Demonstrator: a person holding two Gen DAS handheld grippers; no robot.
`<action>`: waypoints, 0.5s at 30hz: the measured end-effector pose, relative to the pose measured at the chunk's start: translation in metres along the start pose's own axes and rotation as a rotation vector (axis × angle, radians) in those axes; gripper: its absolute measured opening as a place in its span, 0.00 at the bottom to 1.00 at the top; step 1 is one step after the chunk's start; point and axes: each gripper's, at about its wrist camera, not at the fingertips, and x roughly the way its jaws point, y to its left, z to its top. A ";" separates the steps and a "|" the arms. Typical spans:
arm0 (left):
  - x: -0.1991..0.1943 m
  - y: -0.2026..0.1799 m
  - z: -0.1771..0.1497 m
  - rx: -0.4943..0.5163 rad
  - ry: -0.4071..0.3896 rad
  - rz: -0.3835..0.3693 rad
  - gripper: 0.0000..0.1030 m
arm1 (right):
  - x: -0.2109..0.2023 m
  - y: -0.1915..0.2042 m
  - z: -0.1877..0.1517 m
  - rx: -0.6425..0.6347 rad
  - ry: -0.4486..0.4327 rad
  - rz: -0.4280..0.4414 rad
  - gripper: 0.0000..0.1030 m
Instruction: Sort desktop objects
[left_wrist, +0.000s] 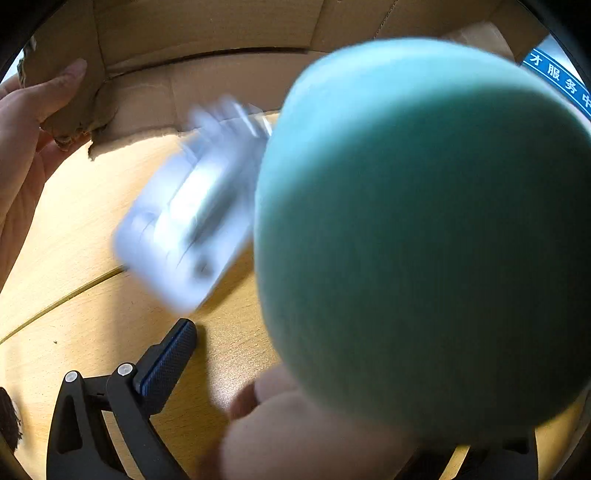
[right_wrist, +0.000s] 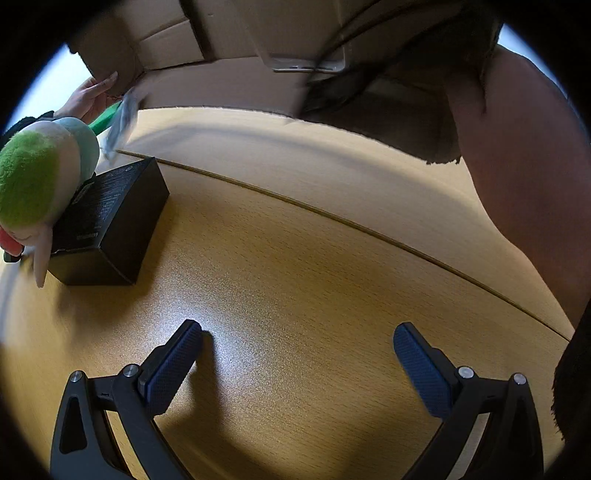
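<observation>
In the left wrist view a large teal-green plush ball (left_wrist: 424, 236), soft and fuzzy, fills most of the right side and sits right in front of the camera. It hides the right finger of the left gripper (left_wrist: 295, 369); only the left finger's blue textured pad (left_wrist: 168, 363) shows, so how far the jaws stand open, and whether they grip the plush, cannot be told. A pale rounded part of the toy or a hand (too blurred to say which) lies at the bottom centre. Beyond the ball, a clear plastic blister pack (left_wrist: 192, 206) is smeared by motion blur above the light wooden desk (left_wrist: 74, 229). Behind it stands a brown cardboard box (left_wrist: 207, 48), and a bare hand (left_wrist: 26, 147) touches its torn flap at the left.

In the right wrist view the right gripper (right_wrist: 297, 363) hovers over the bare desk with its jaws spread wide, nothing between its blue pads (right_wrist: 421, 365). At far left a green-and-white plush toy (right_wrist: 40, 181) leans on a black rectangular carton (right_wrist: 110, 221) that rests on the desk. The blurred plastic pack (right_wrist: 122, 122) is just behind them, near the box's open side.
</observation>
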 end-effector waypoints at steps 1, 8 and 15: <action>0.001 0.000 0.000 0.000 0.000 0.000 1.00 | -0.001 0.000 0.000 0.001 0.000 0.000 1.00; 0.005 0.001 -0.001 -0.001 0.000 0.000 1.00 | -0.005 -0.005 0.003 -0.009 0.001 0.009 1.00; 0.004 0.000 -0.001 -0.001 0.000 0.000 1.00 | -0.014 -0.006 0.006 -0.009 0.001 0.009 1.00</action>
